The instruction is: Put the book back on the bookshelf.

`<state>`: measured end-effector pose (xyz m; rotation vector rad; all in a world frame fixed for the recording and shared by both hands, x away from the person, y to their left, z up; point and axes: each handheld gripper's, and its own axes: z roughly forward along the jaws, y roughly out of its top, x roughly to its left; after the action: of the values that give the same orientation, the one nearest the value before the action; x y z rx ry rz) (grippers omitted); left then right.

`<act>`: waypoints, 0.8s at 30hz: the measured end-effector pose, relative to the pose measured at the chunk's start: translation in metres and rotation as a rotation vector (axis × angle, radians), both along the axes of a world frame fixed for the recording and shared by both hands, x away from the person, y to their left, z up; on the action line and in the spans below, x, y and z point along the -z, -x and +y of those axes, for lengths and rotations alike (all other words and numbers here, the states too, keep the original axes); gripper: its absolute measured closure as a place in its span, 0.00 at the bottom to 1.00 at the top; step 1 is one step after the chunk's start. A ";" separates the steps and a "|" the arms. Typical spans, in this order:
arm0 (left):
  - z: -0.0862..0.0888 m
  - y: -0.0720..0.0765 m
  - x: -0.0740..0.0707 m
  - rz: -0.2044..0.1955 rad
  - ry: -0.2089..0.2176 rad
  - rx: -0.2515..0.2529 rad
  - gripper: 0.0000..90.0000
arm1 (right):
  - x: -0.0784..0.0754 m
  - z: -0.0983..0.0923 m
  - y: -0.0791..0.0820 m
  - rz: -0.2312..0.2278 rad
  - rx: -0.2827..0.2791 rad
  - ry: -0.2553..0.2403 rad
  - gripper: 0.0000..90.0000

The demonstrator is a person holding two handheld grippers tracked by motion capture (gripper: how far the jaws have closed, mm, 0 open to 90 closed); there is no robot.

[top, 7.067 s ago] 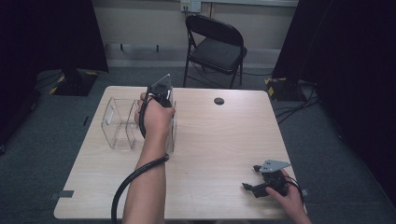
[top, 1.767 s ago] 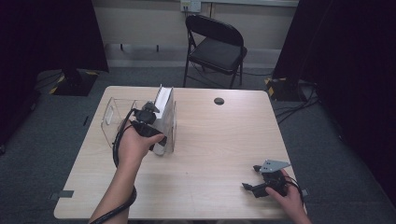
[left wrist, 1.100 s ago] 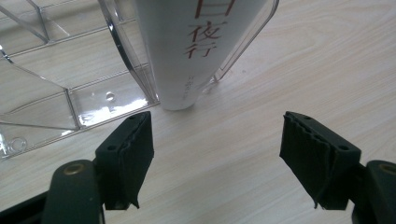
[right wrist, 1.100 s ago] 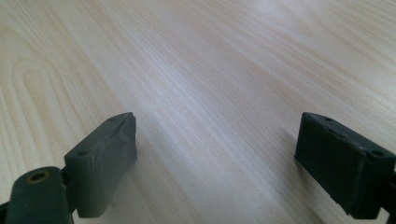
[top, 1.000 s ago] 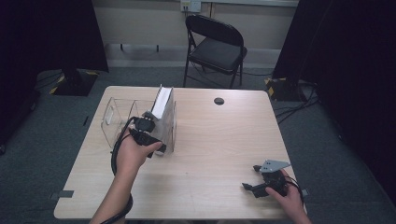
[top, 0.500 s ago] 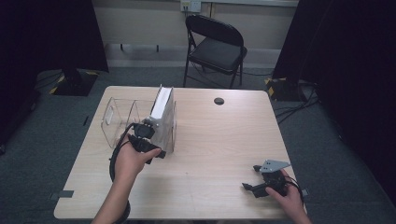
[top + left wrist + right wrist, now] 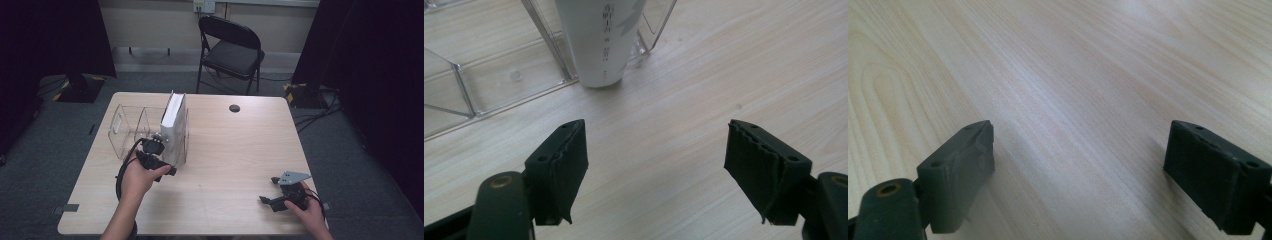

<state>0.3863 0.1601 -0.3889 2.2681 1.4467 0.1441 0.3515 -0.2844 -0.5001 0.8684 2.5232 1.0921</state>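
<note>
One white book (image 7: 172,127) stands upright in the end slot of the clear rack (image 7: 125,130), both tongs gaping empty, left (image 7: 656,165) just beside it, right (image 7: 1078,170) idle on the worktop (image 7: 240,150), so next probably means backing off.

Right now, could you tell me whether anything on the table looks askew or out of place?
Nothing stands out. The white book stands upright in the end slot of the clear organiser, and the left claw is open, just short of it.

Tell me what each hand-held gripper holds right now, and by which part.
Nothing is held. The left hand-held gripper has open jaws over bare table, short of the white book standing in the clear rack. The right hand-held gripper is open too.
</note>
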 end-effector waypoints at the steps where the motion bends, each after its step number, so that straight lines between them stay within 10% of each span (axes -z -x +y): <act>1: 0.000 0.001 0.001 0.001 0.002 -0.008 0.28 | 0.000 0.000 0.000 0.000 0.000 0.000 0.13; 24: 0.010 0.008 0.025 -0.004 0.012 -0.022 0.28 | 0.000 0.000 0.000 0.000 0.001 -0.001 0.13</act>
<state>0.3781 0.1706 -0.4143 2.2421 1.4664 0.1464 0.3515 -0.2843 -0.5001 0.8696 2.5219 1.0930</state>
